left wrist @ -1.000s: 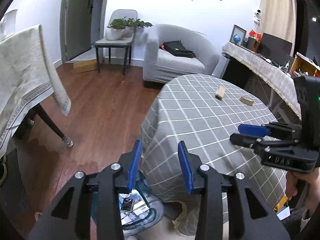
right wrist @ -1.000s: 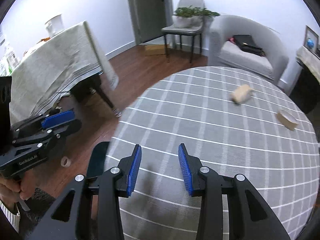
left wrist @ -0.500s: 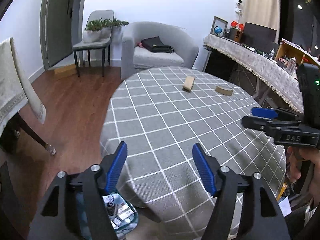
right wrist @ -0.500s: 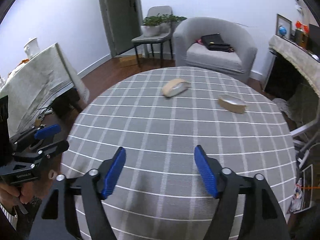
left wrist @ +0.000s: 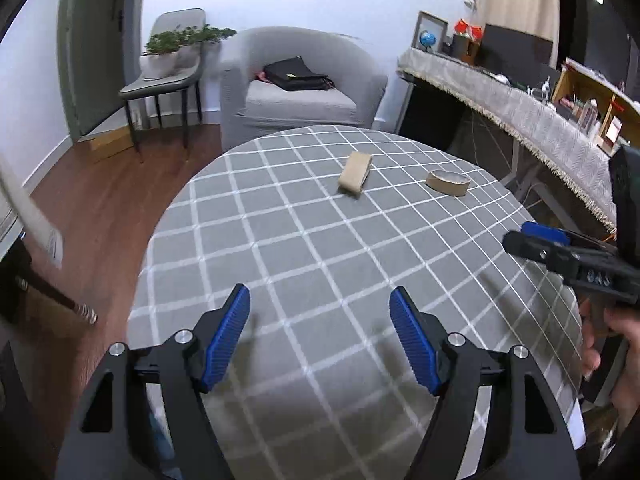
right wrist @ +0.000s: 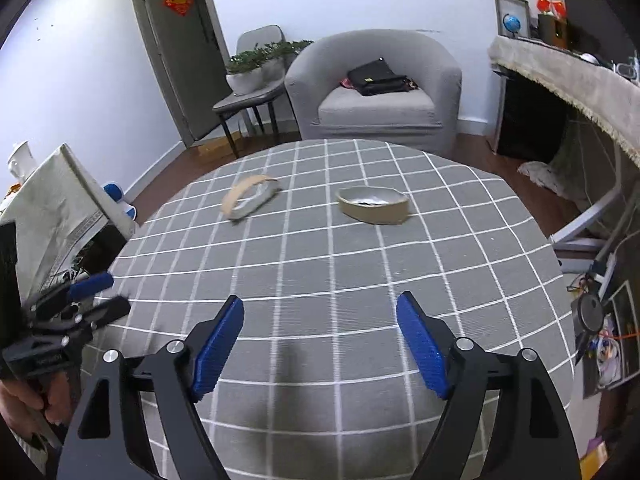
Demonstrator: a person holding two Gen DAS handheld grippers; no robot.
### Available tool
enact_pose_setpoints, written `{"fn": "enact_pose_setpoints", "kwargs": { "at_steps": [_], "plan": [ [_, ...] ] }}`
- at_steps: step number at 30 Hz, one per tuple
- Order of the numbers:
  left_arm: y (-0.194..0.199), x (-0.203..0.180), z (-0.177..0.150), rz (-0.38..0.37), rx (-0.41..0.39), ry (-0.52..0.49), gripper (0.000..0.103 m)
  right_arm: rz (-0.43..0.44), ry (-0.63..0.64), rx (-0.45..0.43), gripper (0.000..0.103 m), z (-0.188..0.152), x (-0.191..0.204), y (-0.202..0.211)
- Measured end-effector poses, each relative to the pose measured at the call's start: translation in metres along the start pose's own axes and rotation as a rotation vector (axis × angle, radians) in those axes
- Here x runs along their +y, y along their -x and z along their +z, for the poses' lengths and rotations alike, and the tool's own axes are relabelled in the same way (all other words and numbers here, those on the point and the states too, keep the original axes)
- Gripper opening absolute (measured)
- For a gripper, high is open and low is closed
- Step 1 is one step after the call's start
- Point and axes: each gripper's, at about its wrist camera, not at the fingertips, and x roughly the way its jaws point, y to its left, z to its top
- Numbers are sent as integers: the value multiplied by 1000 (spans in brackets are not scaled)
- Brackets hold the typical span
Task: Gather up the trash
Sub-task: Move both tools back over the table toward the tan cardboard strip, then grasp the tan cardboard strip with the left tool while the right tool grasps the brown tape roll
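Two brown tape rolls lie on the far half of the round table (left wrist: pixel 280 240) with its grey checked cloth. One tape roll (left wrist: pixel 354 171) (right wrist: pixel 250 196) leans on its side; the other tape roll (left wrist: pixel 447 182) (right wrist: pixel 374 199) lies flat. My left gripper (left wrist: pixel 318 300) hangs over the near part of the table, jaws opening, nothing between them. My right gripper (right wrist: pixel 320 308) is likewise over the near cloth, jaws opening and empty. Each gripper also shows in the other's view: the right gripper (left wrist: pixel 524 236) at the right edge, the left gripper (right wrist: pixel 100 292) at the left edge.
Behind the table stand a grey armchair (right wrist: pixel 376 92) with a black bag (right wrist: pixel 378 78), and a chair with a plant (left wrist: pixel 176 52). A cloth-covered counter (left wrist: pixel 520 112) runs along the right. Another draped table (right wrist: pixel 52 208) is at the left. Clutter (right wrist: pixel 600 320) lies on the floor at the right.
Both grippers have moved in over the table toward the tape rolls and their jaws have spread wide. The bin with trash beside the table has slid out of the left wrist view.
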Motion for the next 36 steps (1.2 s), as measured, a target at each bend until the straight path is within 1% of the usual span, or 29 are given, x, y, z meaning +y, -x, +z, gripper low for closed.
{"fn": "enact_pose_setpoints", "kwargs": {
  "at_steps": [6,9,12,14,17,19,23,25,28,30,31,32,33,34,36],
  "plan": [
    [-35,-13,27,-13,27,-68,75,-7,-18,6,80,8,-14,-9],
    [-49,-14,39,-19,44,-84,74,-3,29,8,80,14,-14,-16],
    [-61,-18,52,-18,61,-107,74,30,84,22,79,21,-18,-22],
    [-69,-21,60,-24,71,-141,74,47,144,48,76,29,-21,-26],
    [-77,-23,70,-32,75,-170,72,48,260,98,71,46,-26,-32],
    [-82,-24,77,-33,74,-177,71,48,287,121,68,57,-33,-35],
    [-92,-26,88,-49,89,-177,68,95,352,162,62,72,-40,-49],
    [-98,-25,91,-60,97,-172,67,98,409,187,60,75,-37,-57],
    [-104,-23,95,-69,104,-154,64,113,466,207,57,79,-32,-68],
    [-108,-24,95,-69,119,-161,63,110,489,225,55,83,-29,-76],
    [-110,-24,95,-66,128,-169,61,104,505,233,52,85,-27,-82],
    [-112,-25,95,-65,136,-177,57,105,513,233,51,87,-26,-85],
    [-114,-26,95,-63,140,-183,56,115,515,232,49,88,-25,-87],
    [-116,-27,94,-61,144,-190,54,129,520,235,48,89,-25,-90],
    [-117,-27,91,-56,141,-197,53,123,541,242,48,90,-24,-95]
  ]
}}
